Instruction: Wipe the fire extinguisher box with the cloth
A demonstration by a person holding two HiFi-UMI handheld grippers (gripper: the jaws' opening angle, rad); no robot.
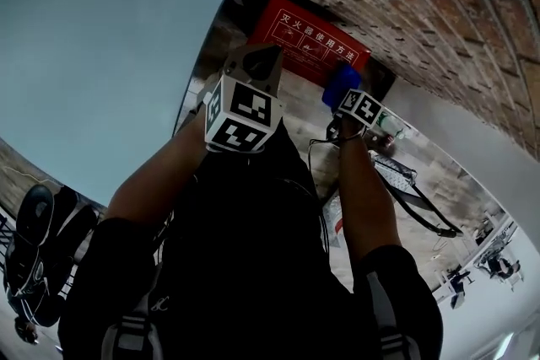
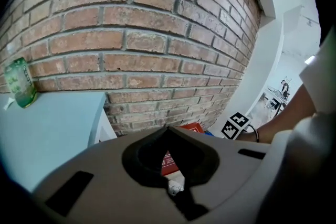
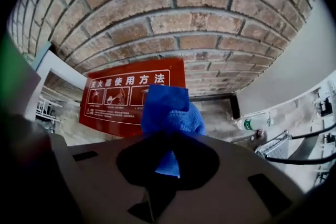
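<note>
A brick wall [image 3: 199,23] fills the background, and a pale blue table [image 1: 101,55] stands against it on the left. The red fire extinguisher box [image 3: 121,97] sits low at the foot of the wall, just beside the table's end. Its long axis runs along the wall, from side to side in the right gripper view. Its printed front faces out from the bricks toward the grippers.

The right gripper [image 3: 168,136] is the nearer of the two. The box lies ahead of it and a little to its left. Its jaws are closed on a blue cloth [image 3: 170,107], which bunches out past the tips and overlaps the box's right end in that view. Whether the cloth is touching the red face cannot be told. Wiping looks ready to begin, probably with a sweep leftward along the box's length.

The left gripper [image 2: 168,131] is held back nearer the person's body. Its jaws are together with nothing between them, and the box shows only as a sliver beyond them.

A plastic bottle [image 3: 257,122] lies on the floor, well to the right of the box.
</note>
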